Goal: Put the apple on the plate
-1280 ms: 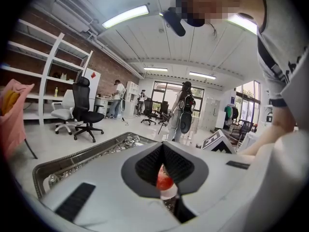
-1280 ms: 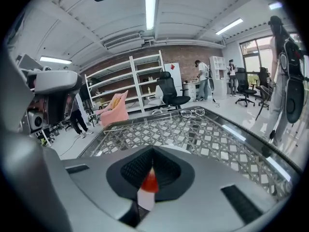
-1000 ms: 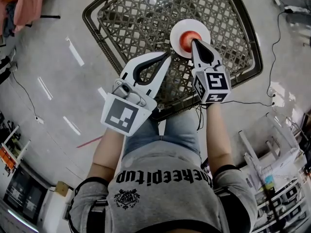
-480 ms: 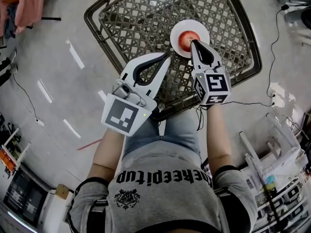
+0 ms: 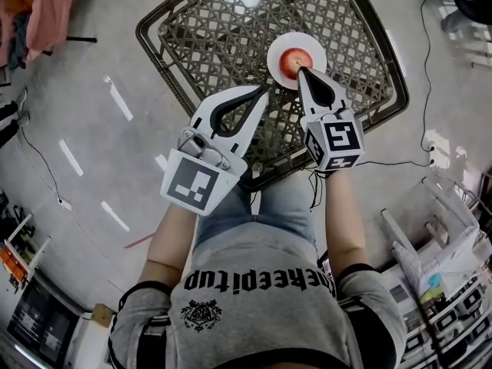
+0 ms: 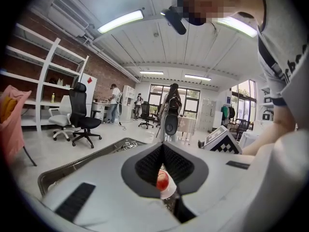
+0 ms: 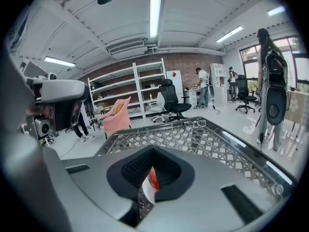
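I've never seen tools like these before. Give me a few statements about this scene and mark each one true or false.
1. The apple lies on the white plate. True.
2. The right gripper is clamped on the apple. False: its jaws are together with nothing between them, and its tip is close to the apple.
3. The plate sits on the floor. False: it sits on the lattice table.
4. The left gripper holds nothing. True: its jaws are together and empty, and the apple only shows beyond them.
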A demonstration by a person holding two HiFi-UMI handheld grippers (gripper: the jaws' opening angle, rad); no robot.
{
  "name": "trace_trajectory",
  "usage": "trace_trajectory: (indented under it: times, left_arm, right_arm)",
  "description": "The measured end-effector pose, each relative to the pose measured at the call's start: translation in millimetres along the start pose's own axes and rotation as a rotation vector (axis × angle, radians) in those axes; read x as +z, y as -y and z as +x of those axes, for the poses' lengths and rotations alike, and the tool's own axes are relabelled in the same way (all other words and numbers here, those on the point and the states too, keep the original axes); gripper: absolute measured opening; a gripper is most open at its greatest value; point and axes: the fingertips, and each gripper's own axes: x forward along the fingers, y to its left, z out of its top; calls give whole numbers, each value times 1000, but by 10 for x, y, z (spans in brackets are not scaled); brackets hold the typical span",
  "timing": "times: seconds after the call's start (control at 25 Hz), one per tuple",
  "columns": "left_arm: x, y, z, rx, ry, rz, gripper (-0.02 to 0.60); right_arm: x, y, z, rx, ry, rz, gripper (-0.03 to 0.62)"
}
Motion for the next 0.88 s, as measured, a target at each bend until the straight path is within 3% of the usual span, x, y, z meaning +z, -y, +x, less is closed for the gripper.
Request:
trace_trajectory:
  times: [0.88]
  left_arm:
    - [298, 564, -339, -157, 59, 85, 18]
  right_arm:
    - [496, -523, -1066, -62, 163, 14, 11]
